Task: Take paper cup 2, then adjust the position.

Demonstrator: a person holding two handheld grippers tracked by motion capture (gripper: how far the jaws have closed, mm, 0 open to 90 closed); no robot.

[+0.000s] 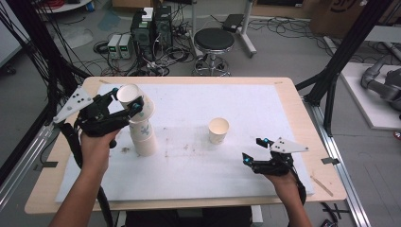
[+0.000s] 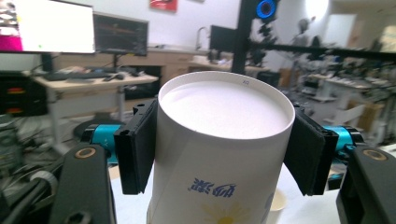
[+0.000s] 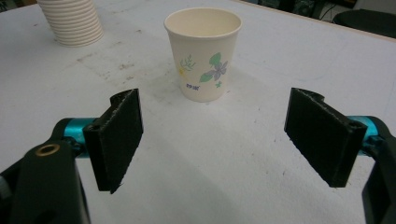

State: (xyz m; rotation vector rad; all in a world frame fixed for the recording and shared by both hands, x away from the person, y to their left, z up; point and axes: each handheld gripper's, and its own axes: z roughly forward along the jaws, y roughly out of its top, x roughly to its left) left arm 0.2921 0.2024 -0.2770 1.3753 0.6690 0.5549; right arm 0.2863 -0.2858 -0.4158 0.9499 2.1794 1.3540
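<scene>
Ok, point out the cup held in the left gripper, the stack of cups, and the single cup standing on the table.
held cup (image 2: 219, 154): left gripper view, on its side wall.
stack of cups (image 1: 145, 139): high view, on its lower side.
single cup (image 3: 204, 60): right gripper view, on its flowered side.

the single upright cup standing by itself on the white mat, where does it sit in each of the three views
High view: the lone cup stands right of centre on the white mat, ahead of the right gripper.
Left gripper view: a pale rim at the bottom right, behind the held cup, may be it; I cannot tell.
Right gripper view: upper centre, beyond the open jaws.
Shared landmark: the stack of cups, at top left in the right gripper view.
</scene>
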